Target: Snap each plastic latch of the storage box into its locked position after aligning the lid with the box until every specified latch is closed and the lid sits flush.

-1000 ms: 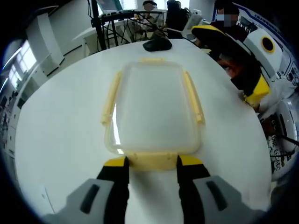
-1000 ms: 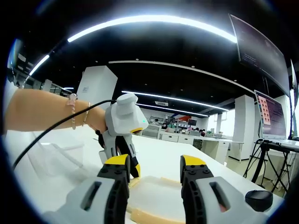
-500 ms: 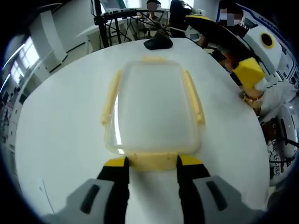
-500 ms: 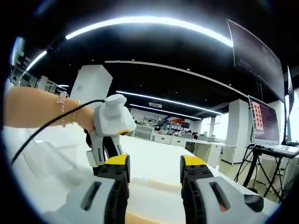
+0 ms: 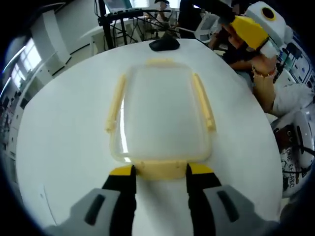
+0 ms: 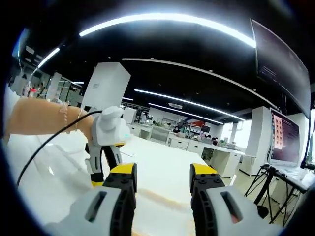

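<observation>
Sitting flat near the middle of the round white tabletop [image 5: 59, 147], the clear storage box [image 5: 160, 115] has its lid [image 5: 160, 105] on and looking aligned with the rim. Pale yellow latches run along all four sides: the near latch [image 5: 160, 168], the left latch [image 5: 115, 103], the right latch [image 5: 204, 101] and the far latch [image 5: 160, 62]. The two long side latches appear to splay outward rather than lie tucked against the walls, so I judge them not yet locked; whether the near and far ones are snapped down I cannot tell.

The left tongs [image 5: 160, 173] rest with their tips on either side of the near latch, jaws parted about that latch's width and holding nothing firmly that I can see. The step in hand seems to be pressing this near latch home; the next move would call for a push down and inward at the latch's edge while the box is kept from sliding.

The right tongs [image 6: 162, 172] are raised and pointing out across the room, jaws apart and empty; in the left gripper view they show high at the right [image 5: 248, 29]. Open tabletop lies all round the box, with a dark mouse-like object [image 5: 165, 44] beyond the far latch and the table edge well apart on every side.
</observation>
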### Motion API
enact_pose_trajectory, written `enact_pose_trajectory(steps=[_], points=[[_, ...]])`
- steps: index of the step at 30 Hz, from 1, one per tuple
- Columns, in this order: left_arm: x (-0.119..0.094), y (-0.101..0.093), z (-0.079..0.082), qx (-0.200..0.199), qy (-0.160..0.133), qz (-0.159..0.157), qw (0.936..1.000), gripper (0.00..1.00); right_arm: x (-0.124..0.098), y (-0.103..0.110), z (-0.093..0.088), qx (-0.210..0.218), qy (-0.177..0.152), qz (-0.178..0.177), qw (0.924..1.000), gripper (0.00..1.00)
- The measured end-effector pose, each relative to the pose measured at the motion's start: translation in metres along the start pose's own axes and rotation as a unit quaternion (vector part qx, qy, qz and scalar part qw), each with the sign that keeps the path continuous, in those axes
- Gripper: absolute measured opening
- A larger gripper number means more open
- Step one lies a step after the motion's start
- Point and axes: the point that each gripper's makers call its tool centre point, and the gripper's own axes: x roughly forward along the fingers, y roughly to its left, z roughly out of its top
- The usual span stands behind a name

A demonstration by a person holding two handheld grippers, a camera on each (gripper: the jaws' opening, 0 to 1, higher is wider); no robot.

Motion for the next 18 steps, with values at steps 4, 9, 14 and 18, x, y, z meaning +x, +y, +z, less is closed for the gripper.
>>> enact_pose_trajectory(steps=[4, 9, 14, 18], points=[[0.000, -0.002, -0.002, 0.001, 0.008, 0.000, 1.0000, 0.40, 0.001, -0.013, -0.004, -0.022, 0.019, 0.002, 0.9996, 0.43], [-0.001, -0.003, -0.005, 0.001, 0.012, 0.000, 0.9999, 0.40, 0.002, -0.019, -0.018, -0.013, 0.046, 0.019, 0.9987, 0.42], [-0.001, -0.005, -0.006, 0.001, 0.018, 0.001, 0.9998, 0.40, 0.000, -0.014, -0.031, -0.012, 0.060, 0.026, 0.9978, 0.42], [-0.001, -0.006, -0.007, 0.001, 0.023, 0.001, 0.9997, 0.40, 0.000, -0.011, -0.038, -0.013, 0.071, 0.030, 0.9970, 0.42]])
